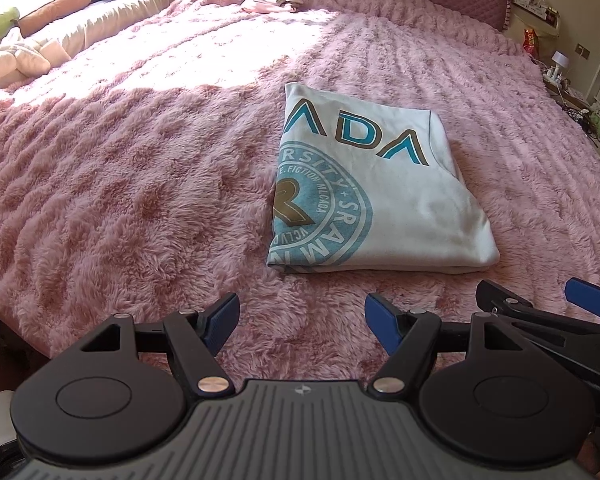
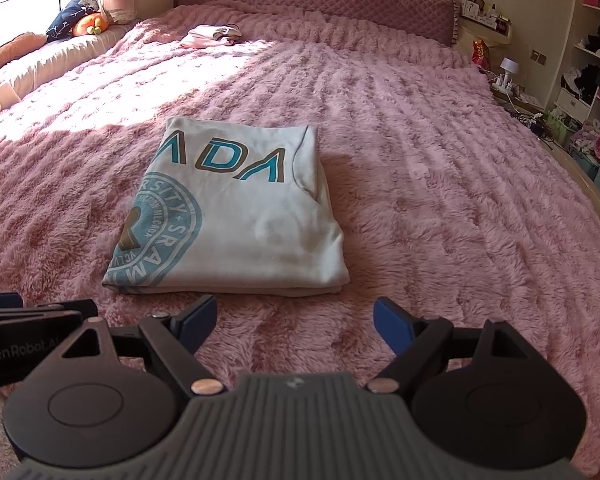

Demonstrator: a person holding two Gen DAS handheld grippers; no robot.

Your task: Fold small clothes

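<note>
The blue-padded fingers (image 1: 220, 322) of the left gripper (image 1: 302, 322) stand wide apart with nothing between them, hovering over bare fluffy pink blanket (image 1: 120, 184) short of the near edge of the shirt. Just to its right, the right gripper (image 2: 294, 322) is spread just as wide and equally empty, its fingers (image 2: 392, 326) also above blanket only.

The folded white T-shirt (image 1: 400, 200) lies flat on the blanket just ahead of both tools, a compact rectangle with the teal and brown print facing up and layered edges showing along its near side. It looks already folded, so the risk from here is mostly of undoing the work.

On the left, the fold line runs through the round print; a finger dragged across the deep pile there could catch the lower layer and pull the stack askew. In the middle, the near edge shows several layers, and a pinch taking only the top one would peel the fold open when lifted. On the right, the tucked side edge looks loose, so a lift from one corner alone could let it slide out. The two grippers also sit close side by side and could knock together if both close in on the same edge.

Far up the bed a small pink garment (image 2: 210, 36) lies well apart, possibly the next piece.
</note>
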